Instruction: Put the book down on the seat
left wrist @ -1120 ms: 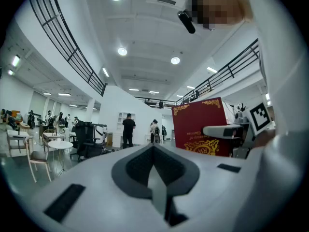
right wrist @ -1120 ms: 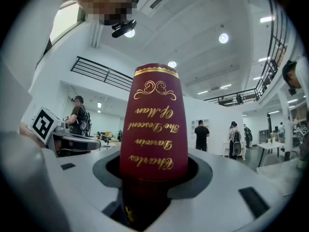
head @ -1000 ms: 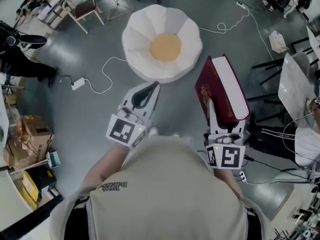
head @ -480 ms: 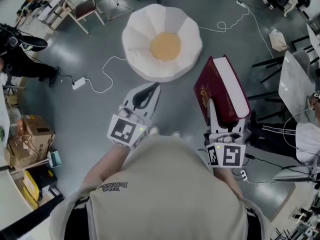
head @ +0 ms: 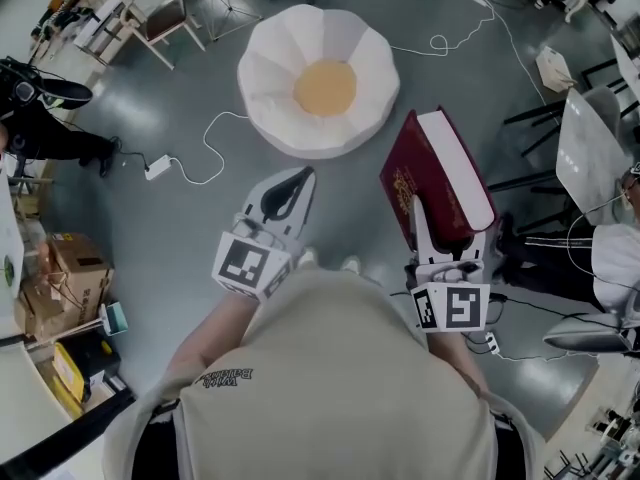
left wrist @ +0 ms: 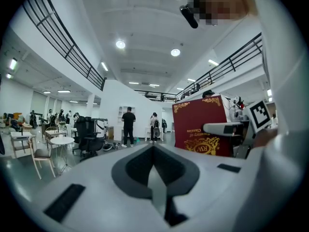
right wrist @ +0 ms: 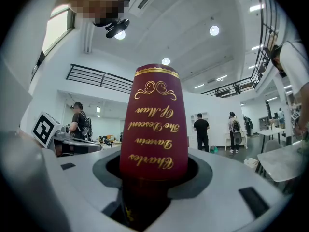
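Book (head: 440, 173) edged left, long axis level, pointing forward beside seat (head: 268, 68); right tool (head: 432, 218) clamps it; left tool (head: 298, 176) closed.

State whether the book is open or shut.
Shut: the red book has both covers flat against its white pages, in the right gripper.

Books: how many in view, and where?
1. The dark red book is clamped in the right gripper, right of the white seat. Clutter at the edges could hide more.
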The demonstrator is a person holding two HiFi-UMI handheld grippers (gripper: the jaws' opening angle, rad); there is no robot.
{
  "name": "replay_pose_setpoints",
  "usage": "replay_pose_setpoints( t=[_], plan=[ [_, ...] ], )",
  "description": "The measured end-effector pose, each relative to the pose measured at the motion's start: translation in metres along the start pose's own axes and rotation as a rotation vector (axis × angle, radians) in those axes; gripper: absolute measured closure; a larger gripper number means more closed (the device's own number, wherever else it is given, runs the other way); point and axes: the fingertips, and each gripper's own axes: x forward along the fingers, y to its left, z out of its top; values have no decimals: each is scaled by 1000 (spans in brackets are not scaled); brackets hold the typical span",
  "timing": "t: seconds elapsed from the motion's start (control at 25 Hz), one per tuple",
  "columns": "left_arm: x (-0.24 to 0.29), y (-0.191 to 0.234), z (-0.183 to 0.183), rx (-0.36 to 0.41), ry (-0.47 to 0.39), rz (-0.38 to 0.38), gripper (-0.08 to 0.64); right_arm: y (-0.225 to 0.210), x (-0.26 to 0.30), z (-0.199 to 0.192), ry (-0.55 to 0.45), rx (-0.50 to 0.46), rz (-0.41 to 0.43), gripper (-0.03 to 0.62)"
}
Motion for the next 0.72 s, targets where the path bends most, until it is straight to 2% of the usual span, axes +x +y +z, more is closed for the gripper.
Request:
replay_pose_setpoints(
  t=[0.24, 0.72],
  plan=[
    [8, -26, -5, 9, 1, 17, 551, -19, -20, -11, 11, 8, 6, 360],
    [18, -70, -7, 9, -19, -9, 551, -45, -44, -4, -40, 39, 8, 360]
  ],
)
